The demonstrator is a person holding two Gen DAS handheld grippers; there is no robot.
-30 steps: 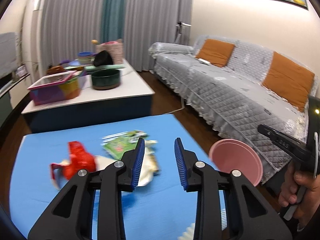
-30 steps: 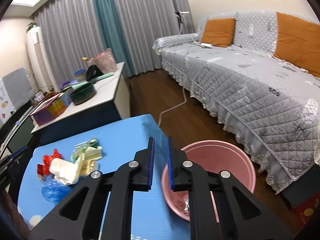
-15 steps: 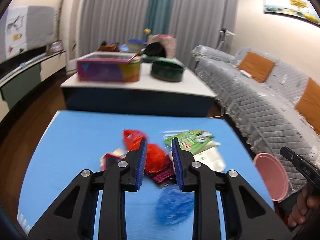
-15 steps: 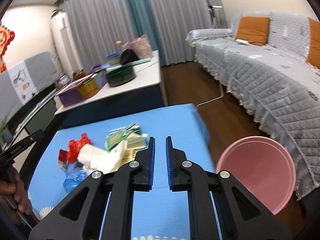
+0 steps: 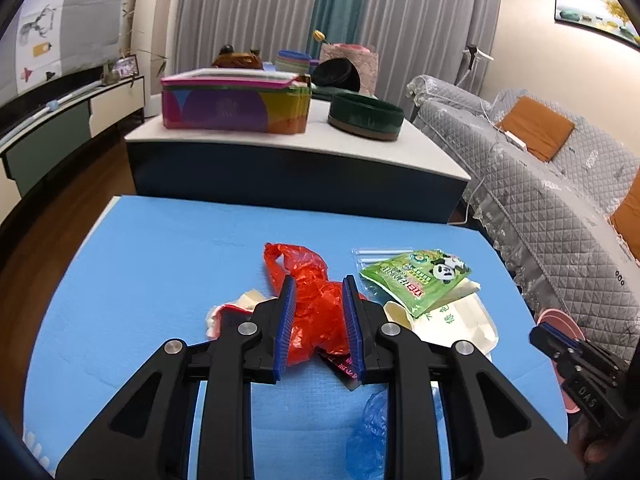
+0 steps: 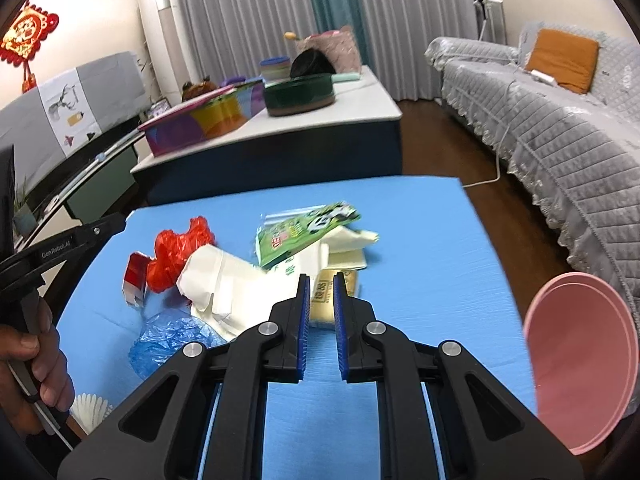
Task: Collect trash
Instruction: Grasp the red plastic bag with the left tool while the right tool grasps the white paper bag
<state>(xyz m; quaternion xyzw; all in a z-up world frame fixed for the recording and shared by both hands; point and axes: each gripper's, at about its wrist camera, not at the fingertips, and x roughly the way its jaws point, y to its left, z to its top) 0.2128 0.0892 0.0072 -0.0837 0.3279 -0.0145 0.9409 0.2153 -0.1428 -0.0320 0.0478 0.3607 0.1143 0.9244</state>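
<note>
on the blue mat (image 5: 160,280), toward its far right part, the trash is lying in one loose heap: a crumpled red plastic bag (image 5: 316,300) is sitting at the left of the heap, a green panda-printed pouch (image 5: 416,276) is overlapping a cream paper bag (image 5: 460,320) to its right, and a blue plastic bag (image 5: 372,436) is lying nearer the cameras. in the right wrist view a small red-and-silver wrapper (image 6: 136,276) is resting against the red bag's left side, a yellowish packet (image 6: 328,292) is lying at the heap's near edge, and a white pleated paper cup (image 6: 92,408) is sitting apart at the mat's near left corner. the left gripper (image 5: 318,300) is hovering over the red bag with its jaws standing apart, having just been closing a little; the bag is showing in the gap between them, but whether the pads are touching it cannot be told. the right gripper (image 6: 320,296) is pointing at the yellowish packet, its jaws standing only narrowly apart with nothing clamped between them. a pink basin (image 6: 580,360) is sitting just past the mat's right edge, beside a grey quilted sofa (image 6: 560,128). beyond the mat, a low white-topped table (image 5: 280,140) is carrying a multicoloured box (image 5: 236,104) and a dark green bowl (image 5: 366,116).
</note>
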